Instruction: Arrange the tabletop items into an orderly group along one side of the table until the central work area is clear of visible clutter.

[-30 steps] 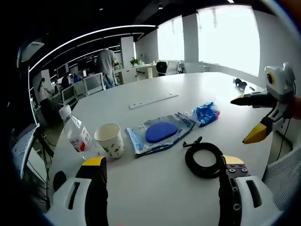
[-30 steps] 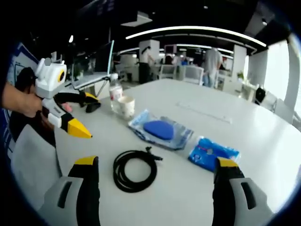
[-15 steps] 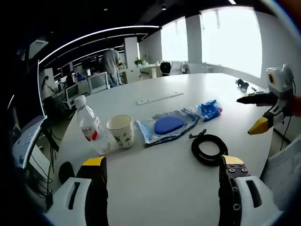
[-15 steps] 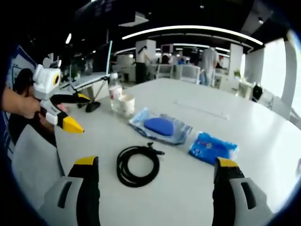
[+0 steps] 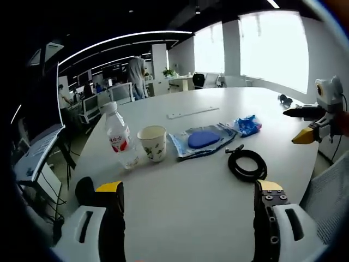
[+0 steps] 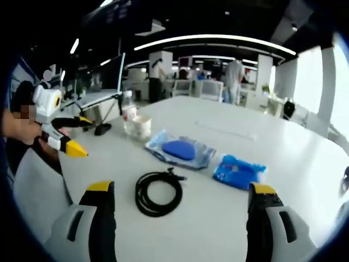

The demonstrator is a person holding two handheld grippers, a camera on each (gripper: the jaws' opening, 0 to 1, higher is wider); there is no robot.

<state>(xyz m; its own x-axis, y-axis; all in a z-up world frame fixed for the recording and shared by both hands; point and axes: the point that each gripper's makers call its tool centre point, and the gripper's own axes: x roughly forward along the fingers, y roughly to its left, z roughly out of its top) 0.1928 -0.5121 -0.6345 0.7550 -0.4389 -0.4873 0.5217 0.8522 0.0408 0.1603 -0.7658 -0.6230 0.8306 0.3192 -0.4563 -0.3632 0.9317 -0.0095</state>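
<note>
On the white table (image 5: pixel 180 207) stand a clear water bottle (image 5: pixel 121 143) and a paper cup (image 5: pixel 153 143). To their right lie a clear bag with a blue pad (image 5: pixel 203 141), a small blue packet (image 5: pixel 247 125) and a coiled black cable (image 5: pixel 247 165). My left gripper (image 5: pixel 189 188) hangs open over bare table in front of them. The right gripper (image 5: pixel 292 126) comes in from the right, open. In the right gripper view my right gripper (image 6: pixel 181 188) is open just short of the cable (image 6: pixel 159 192), with the bag (image 6: pixel 179 150), packet (image 6: pixel 239 171), cup (image 6: pixel 142 126) and bottle (image 6: pixel 129 114) beyond. The left gripper (image 6: pixel 84 137) is open at the left.
A flat white power strip (image 5: pixel 191 112) lies farther back on the table, and a small dark object (image 5: pixel 284 99) sits near the far right edge. A raised screen (image 6: pixel 98 98) stands past the table's left end. Desks, chairs and people fill the office behind.
Both views have drawn back from the table, so the items look smaller and farther. The left view has swung so bottle and cup sit nearer its middle. No item has moved.
</note>
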